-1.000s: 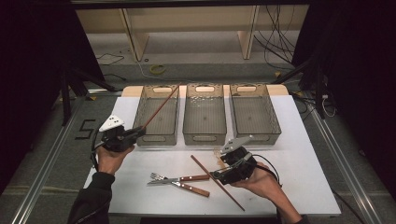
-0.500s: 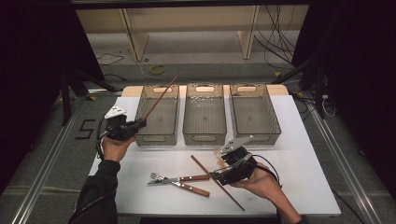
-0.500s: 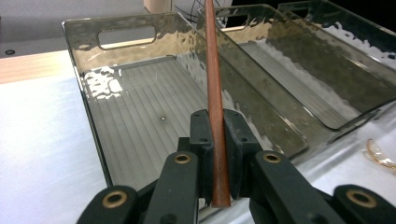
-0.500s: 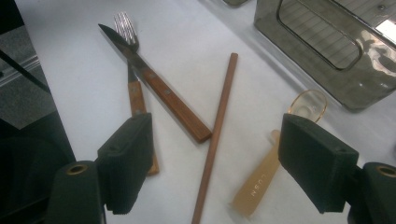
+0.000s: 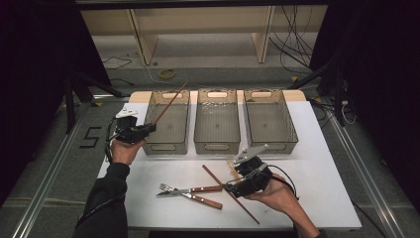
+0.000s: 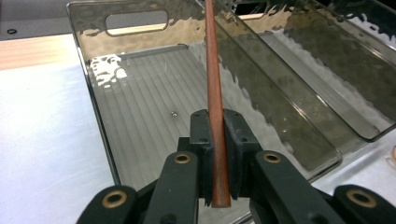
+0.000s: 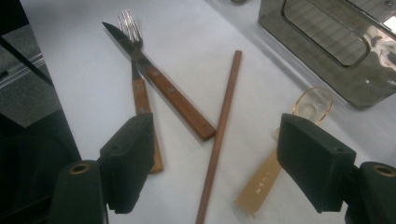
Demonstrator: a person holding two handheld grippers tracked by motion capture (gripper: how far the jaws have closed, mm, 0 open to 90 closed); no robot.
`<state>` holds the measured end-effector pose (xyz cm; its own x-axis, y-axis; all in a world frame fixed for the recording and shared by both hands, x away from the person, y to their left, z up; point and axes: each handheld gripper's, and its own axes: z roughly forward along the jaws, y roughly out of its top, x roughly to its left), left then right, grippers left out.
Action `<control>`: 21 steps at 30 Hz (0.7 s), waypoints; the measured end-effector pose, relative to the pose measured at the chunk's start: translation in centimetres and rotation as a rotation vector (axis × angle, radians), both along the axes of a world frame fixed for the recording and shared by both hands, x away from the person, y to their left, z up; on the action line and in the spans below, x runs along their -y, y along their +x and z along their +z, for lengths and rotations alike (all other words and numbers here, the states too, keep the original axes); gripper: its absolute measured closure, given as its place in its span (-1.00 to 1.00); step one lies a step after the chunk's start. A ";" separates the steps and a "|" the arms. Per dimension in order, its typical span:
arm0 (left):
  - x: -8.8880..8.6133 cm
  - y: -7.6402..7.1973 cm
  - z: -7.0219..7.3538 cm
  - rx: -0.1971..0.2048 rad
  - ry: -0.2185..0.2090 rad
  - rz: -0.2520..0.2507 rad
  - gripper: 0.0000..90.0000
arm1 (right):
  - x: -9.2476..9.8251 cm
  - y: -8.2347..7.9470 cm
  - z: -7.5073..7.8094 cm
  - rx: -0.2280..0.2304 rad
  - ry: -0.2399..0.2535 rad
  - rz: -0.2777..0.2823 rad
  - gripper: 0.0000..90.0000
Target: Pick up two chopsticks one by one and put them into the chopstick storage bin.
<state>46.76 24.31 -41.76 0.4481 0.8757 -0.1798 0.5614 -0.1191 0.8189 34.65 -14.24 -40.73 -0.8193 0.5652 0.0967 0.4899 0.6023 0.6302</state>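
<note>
Bins first: the left bin (image 5: 167, 124) sits just ahead of the left gripper (image 5: 148, 128), jaws clamped on a chopstick (image 5: 170, 103) slanting up over it. Right gripper (image 7: 217, 158), jaws wide, straddles the second chopstick (image 7: 219, 130) on the surface, lengthwise between them.

three clear bins (image 5: 216, 121), two chopsticks (image 5: 230, 192) (image 6: 215, 93), one fork (image 7: 135, 70), one knife (image 7: 163, 88) and one clear spoon (image 7: 280, 154); two grippers (image 5: 148, 128) (image 5: 233, 186).
</note>
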 end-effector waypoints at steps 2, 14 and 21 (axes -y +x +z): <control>0.0 0.2 -0.2 -0.011 0.010 0.003 0.84 | 0.0 0.0 0.0 0.003 0.002 0.000 -0.36; 0.3 1.0 -1.0 -0.070 0.036 0.023 0.83 | 0.1 0.0 0.1 0.005 0.007 0.000 -0.35; 0.4 1.4 -0.8 -0.098 0.022 0.038 0.40 | 0.3 0.0 0.2 0.011 0.012 -0.002 -0.35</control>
<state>48.15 23.93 -42.56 0.3958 0.8959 -0.2016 0.6432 -0.1138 0.7572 34.66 -14.54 -40.53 -0.8194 0.5652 0.0949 0.4840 0.5937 0.6428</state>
